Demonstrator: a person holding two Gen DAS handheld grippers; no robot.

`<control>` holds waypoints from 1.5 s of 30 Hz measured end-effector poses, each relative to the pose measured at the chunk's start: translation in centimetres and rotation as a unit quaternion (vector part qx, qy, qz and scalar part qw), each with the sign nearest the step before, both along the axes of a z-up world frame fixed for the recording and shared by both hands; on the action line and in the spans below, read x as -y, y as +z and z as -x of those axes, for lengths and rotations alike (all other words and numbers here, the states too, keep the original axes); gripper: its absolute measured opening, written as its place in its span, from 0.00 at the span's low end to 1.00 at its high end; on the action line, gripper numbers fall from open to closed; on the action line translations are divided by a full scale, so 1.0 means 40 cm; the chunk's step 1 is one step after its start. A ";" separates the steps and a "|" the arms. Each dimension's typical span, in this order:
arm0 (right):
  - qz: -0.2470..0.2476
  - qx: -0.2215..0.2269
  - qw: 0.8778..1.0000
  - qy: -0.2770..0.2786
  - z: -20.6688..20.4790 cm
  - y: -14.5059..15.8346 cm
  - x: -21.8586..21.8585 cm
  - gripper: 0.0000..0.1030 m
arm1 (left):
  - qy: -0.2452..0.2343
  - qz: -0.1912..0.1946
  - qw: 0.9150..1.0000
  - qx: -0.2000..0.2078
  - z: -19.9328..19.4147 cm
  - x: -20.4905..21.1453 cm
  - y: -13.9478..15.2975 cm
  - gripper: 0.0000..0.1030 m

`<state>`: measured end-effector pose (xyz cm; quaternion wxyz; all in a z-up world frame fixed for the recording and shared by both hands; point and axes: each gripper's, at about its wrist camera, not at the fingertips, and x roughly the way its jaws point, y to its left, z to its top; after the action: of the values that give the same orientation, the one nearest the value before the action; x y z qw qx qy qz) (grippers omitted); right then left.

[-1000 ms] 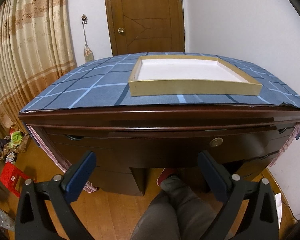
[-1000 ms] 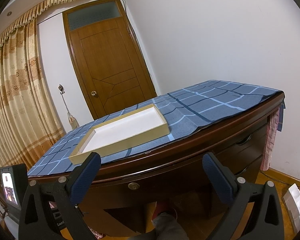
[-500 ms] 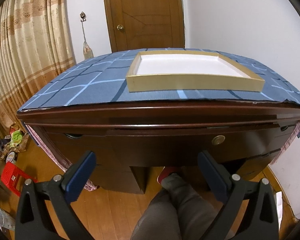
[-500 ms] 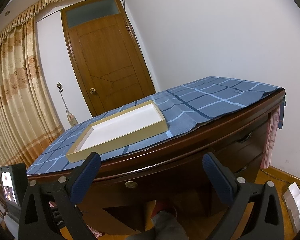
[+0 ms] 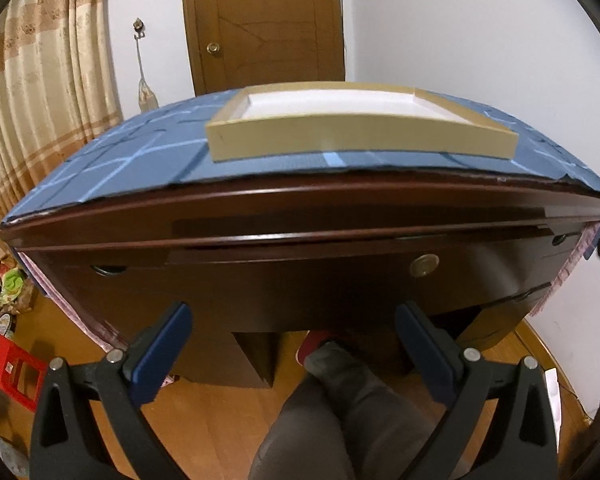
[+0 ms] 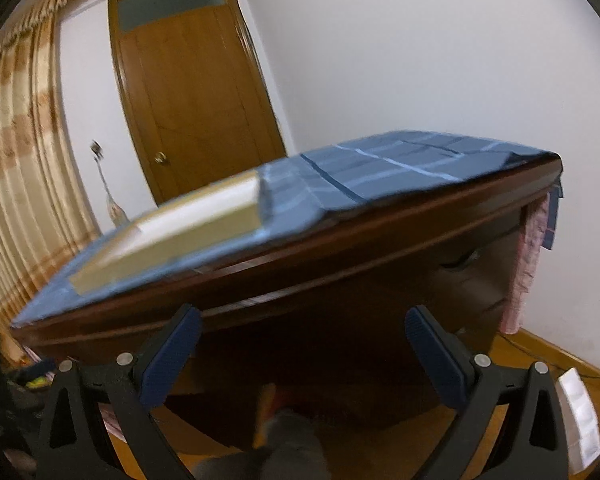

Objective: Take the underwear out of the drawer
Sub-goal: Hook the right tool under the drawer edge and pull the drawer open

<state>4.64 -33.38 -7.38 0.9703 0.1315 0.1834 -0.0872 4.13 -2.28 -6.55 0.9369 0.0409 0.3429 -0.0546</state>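
No underwear is being shown yet; it is judged to be inside the closed dark-brown wooden centre drawer (image 5: 300,276) w/ the round brass lock (image 5: 424,266), so the task is being counted as barely begun. Both the left gripper (image 5: 294,344) & right gripper (image 6: 302,344) are being held spread wide, gripping nothing, just short of the desk front; a slip is being risked, as no pull handle is being shown on that smooth face. The shallow tan cardboard tray (image 5: 360,140) w/ white inside, on the blue checked cloth (image 5: 140,156), is being seen empty.

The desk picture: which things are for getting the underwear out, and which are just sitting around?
For the job:
- drawer, shut
- left gripper, open
- right gripper, open

Just around:
- shallow tray
- blue cloth
- door
- red crate
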 end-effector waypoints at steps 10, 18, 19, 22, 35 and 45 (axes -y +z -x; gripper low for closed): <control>-0.045 -0.020 0.997 0.051 -0.111 -0.083 0.138 0.99 | 0.025 0.029 0.999 0.006 -0.048 -0.004 -0.012 1.00; -0.020 -0.039 0.994 0.101 -0.222 -0.102 0.136 0.99 | 0.044 0.029 0.998 0.030 -0.074 -0.016 -0.008 0.99; -0.024 -0.041 0.993 0.105 -0.236 -0.106 0.140 0.99 | 0.045 0.028 0.998 0.030 -0.077 -0.018 -0.010 0.99; -0.033 -0.046 0.993 0.107 -0.266 -0.117 0.148 0.99 | 0.048 0.025 0.998 0.030 -0.085 -0.020 -0.016 0.98; -0.040 -0.074 0.987 0.134 -0.316 -0.135 0.163 0.99 | 0.051 0.013 0.998 0.029 -0.099 -0.032 -0.015 0.97; -0.020 -0.110 0.979 0.171 -0.305 -0.117 0.160 0.99 | 0.046 0.013 0.998 0.034 -0.097 -0.031 -0.004 0.97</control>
<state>16.82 -39.79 -12.05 0.9419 0.1077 0.3105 0.0697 8.02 -1.04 -6.71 0.9500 0.0150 0.3114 -0.0142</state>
